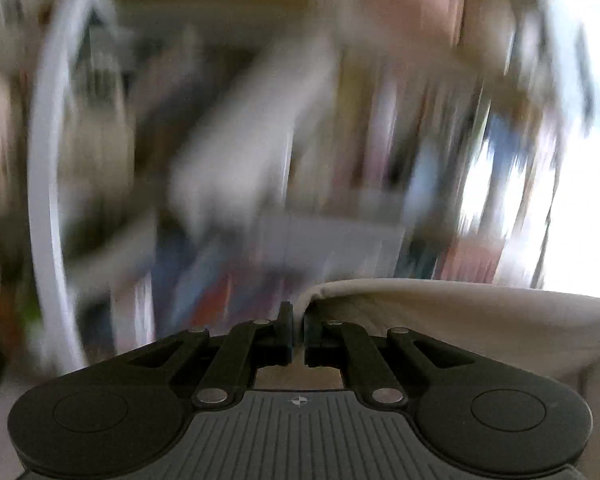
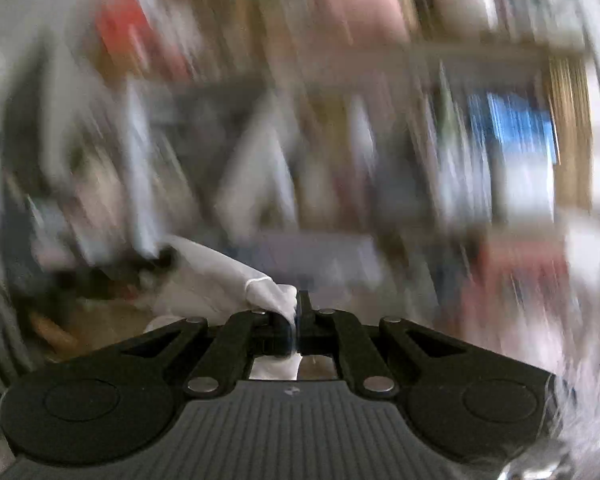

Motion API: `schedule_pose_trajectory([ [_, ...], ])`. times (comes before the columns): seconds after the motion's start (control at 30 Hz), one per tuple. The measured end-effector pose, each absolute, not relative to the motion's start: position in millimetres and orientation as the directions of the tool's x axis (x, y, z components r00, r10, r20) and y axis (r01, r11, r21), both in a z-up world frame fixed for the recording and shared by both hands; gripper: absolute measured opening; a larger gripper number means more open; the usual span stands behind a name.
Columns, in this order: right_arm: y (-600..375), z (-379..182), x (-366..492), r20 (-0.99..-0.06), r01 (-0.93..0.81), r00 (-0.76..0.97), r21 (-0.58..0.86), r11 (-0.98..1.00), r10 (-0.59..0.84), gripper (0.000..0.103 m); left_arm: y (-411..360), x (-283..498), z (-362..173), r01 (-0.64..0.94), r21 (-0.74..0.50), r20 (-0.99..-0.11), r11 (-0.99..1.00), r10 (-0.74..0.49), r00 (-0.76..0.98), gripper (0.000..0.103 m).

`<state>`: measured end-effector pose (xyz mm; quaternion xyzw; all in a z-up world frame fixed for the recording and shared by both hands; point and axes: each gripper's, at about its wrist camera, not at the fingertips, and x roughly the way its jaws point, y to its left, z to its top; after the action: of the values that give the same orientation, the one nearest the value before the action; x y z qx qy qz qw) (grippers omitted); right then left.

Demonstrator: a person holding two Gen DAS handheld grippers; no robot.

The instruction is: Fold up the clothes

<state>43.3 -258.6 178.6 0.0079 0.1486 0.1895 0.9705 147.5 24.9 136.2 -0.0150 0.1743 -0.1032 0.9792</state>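
Note:
A pale cream garment hangs in the air. In the left wrist view it stretches from between my left gripper's fingers off to the right, and the jaws stand nearly together on its edge. The right wrist view shows the same garment as white cloth running leftward from my right gripper, which is shut on a bunched corner. A dark blurred shape sits at the cloth's far end; I cannot tell what it is. Both views are heavily smeared by motion.
Behind the cloth is a blurred room with shelves of coloured items. A bright window lies at the right and a white curved frame at the left. A brown wooden surface shows below the cloth.

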Motion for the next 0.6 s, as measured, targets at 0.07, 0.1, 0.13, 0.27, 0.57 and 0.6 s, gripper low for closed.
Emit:
schedule_pose_trajectory([
  [0.07,-254,114,73,-0.482,-0.308,0.827,0.039,0.951,0.288,0.003,14,165,81,0.196,-0.015,-0.517,0.981,-0.175,0.838,0.011],
  [0.1,-253,86,86,-0.558,-0.288,0.788,0.04,0.957,0.261,0.003,9,170,59,0.204,0.012,-0.592,0.979,-0.158,0.79,0.012],
  [0.13,-252,74,91,-0.586,-0.282,0.775,0.013,0.959,0.236,0.003,5,174,38,0.216,0.039,-0.662,0.976,-0.137,0.737,0.013],
  [0.27,-251,39,111,-0.65,-0.265,0.746,-0.089,0.96,0.146,0.003,12,151,23,0.238,0.043,-0.694,0.97,-0.142,0.706,0.039],
  [0.57,-264,21,168,-0.671,-0.248,0.739,-0.183,0.951,0.064,0.003,91,79,47,0.06,0.097,-0.608,0.993,0.011,0.794,0.073],
  [0.6,-261,19,180,-0.67,-0.249,0.74,-0.194,0.949,0.058,0.003,97,69,43,0.052,0.124,-0.621,0.991,0.037,0.783,0.073],
])
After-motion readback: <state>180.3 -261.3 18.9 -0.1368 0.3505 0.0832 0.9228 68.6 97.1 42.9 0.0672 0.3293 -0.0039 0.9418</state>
